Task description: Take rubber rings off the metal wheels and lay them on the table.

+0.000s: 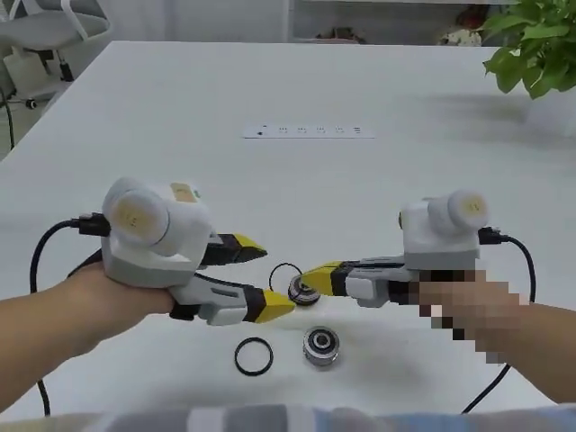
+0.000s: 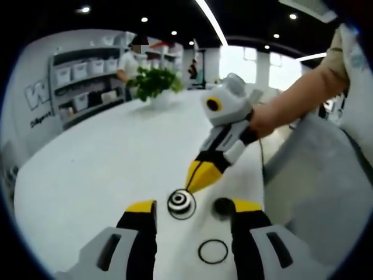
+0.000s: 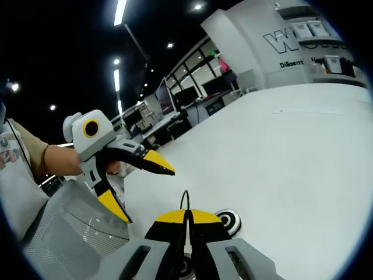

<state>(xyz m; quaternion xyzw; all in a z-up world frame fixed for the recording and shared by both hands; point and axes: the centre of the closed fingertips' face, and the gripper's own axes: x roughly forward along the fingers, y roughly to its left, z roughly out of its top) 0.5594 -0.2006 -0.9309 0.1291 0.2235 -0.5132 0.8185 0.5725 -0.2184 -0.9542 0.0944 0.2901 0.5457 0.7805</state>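
Your right claw (image 1: 310, 274) is clenched on a ring (image 3: 185, 200) beside a wheel (image 1: 303, 289). Your left claw (image 1: 276, 279) is released. A second ring (image 1: 254, 356) lies on the bench (image 1: 270, 189).

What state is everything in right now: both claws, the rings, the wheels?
Left gripper: open, empty.
Right gripper: shut on the held ring.
Loose ring: flat on the table.
Far wheel: on the table by the gripper tips.
Near wheel: on the table, untouched.

white table (image 1: 405, 81), potted plant (image 1: 531, 45), wall shelving (image 2: 87, 81)
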